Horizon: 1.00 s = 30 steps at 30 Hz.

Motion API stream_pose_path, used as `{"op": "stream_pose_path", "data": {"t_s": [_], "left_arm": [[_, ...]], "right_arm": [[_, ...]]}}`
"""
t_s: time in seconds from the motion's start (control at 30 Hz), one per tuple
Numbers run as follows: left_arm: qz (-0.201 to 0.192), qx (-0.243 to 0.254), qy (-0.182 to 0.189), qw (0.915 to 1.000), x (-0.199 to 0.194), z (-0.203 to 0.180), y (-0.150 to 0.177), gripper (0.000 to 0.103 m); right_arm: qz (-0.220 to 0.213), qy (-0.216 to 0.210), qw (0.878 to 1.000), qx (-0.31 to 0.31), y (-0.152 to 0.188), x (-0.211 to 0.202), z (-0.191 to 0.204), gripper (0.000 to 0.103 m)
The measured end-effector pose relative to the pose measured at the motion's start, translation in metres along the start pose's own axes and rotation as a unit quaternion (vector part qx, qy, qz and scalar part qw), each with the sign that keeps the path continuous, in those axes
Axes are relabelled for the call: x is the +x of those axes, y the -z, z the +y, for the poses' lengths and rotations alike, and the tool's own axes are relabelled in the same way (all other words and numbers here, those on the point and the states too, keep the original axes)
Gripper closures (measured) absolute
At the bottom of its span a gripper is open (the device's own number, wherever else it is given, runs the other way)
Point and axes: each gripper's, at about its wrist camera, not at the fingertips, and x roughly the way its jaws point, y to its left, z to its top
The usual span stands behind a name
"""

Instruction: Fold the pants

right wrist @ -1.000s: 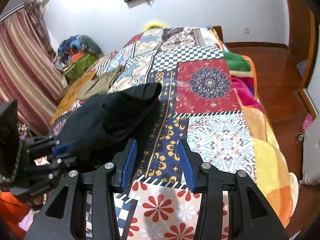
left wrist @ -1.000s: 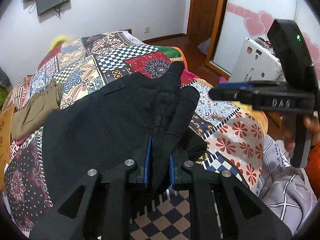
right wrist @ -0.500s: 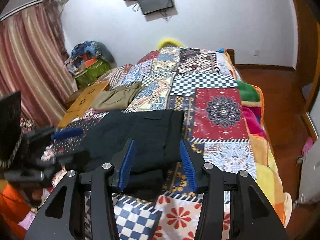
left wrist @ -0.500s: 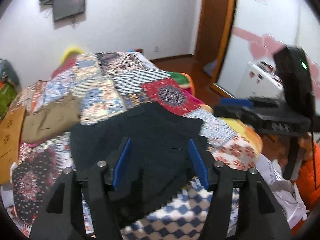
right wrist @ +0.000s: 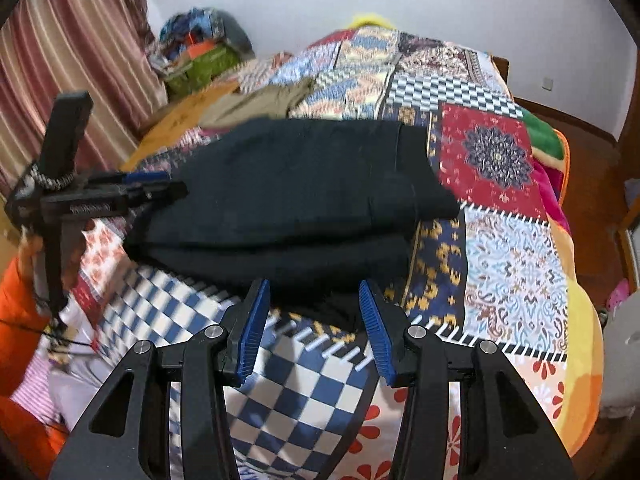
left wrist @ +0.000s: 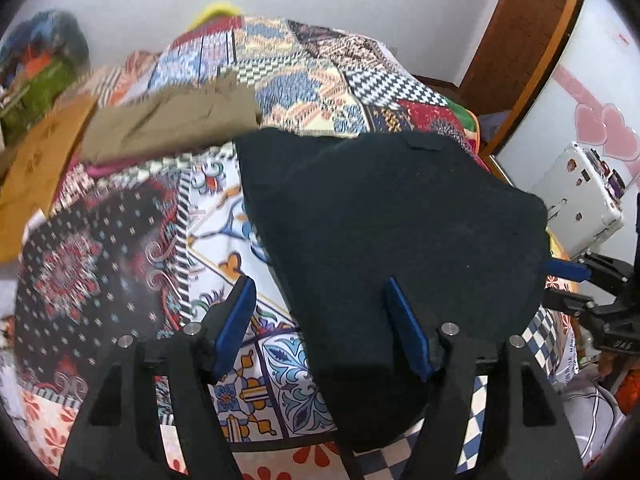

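Bed: patchwork quilt under all we see.
Pants: black pants lie folded on the quilt, long axis across the right wrist view.
Left gripper: jaws apart, they have just been opening; we see the pants' near corner between the pads, not pressed.
Right gripper: jaws apart, empty, just before the near folded edge.
Nearer hand: we judge the left.
Beyond: khaki garment, well apart.
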Motion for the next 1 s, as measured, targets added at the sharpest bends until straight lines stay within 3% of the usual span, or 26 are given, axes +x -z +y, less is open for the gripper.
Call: {"op": "stream_pose_path", "data": {"t_s": [0.07, 0.2, 0.5, 0.73, 1.0], "left_arm": [[0.002, 0.001, 0.000, 1.0000, 0.006, 0.000, 0.004, 0.035], [-0.003, 0.000, 0.003, 1.0000, 0.011, -0.004, 0.008, 0.035], [0.003, 0.025, 0.038, 0.9989, 0.006, -0.027, 0.005, 0.040], [0.006, 0.048, 0.076, 0.9959, 0.016, -0.059, -0.009, 0.040], [0.011, 0.051, 0.094, 0.9942, 0.041, -0.084, -0.030, 0.040]], "right_arm": [[0.012, 0.027, 1.000, -0.008, 0.003, 0.011, -0.003, 0.060], [0.016, 0.009, 1.000, 0.012, 0.001, 0.018, -0.017, 0.060], [0.010, 0.032, 0.999, 0.008, -0.021, 0.036, -0.042, 0.060], [0.005, 0.058, 0.998, 0.037, -0.052, 0.063, -0.089, 0.060], [-0.002, 0.100, 0.994, 0.054, -0.090, 0.091, -0.131, 0.060]]}}
